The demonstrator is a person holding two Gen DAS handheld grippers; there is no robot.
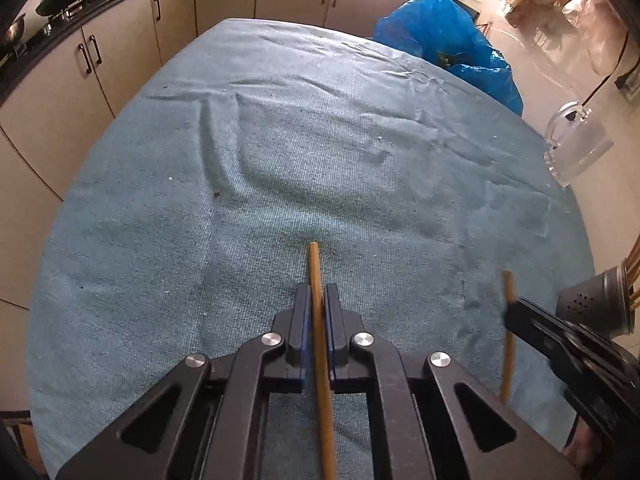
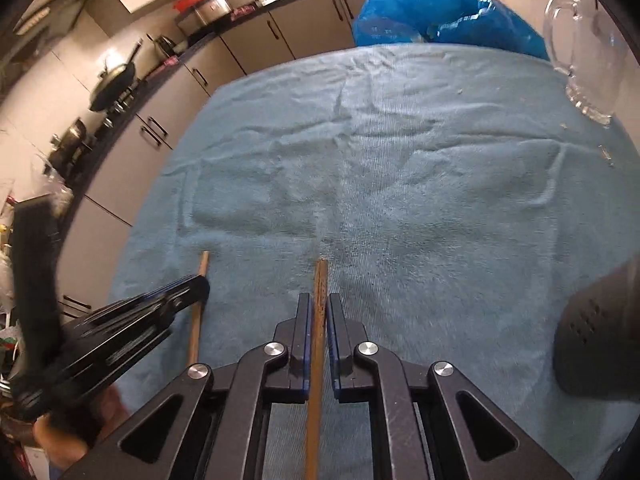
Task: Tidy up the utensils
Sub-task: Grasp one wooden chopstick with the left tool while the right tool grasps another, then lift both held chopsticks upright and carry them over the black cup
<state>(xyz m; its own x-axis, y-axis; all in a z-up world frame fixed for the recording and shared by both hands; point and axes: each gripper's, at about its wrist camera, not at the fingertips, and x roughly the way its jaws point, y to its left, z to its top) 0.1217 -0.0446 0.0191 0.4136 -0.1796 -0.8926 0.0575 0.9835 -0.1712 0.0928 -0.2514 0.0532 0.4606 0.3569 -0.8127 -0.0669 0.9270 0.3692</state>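
Surface: covered by a wrinkled blue towel, filling the middle of both views.
Blue bag: upper right of the frame, behind the surface.
Glass mug: right edge, on the towel.
Dark perforated holder: lower right, wooden sticks inside.
Left gripper: clamped on a wooden chopstick, bottom centre.
Right gripper: clamped on a second chopstick, bottom centre.

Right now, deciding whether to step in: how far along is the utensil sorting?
Partly done: several sticks already stand in the perforated holder. In hand: the left gripper and right gripper each clamp one wooden chopstick. Left: dropping both into the holder.
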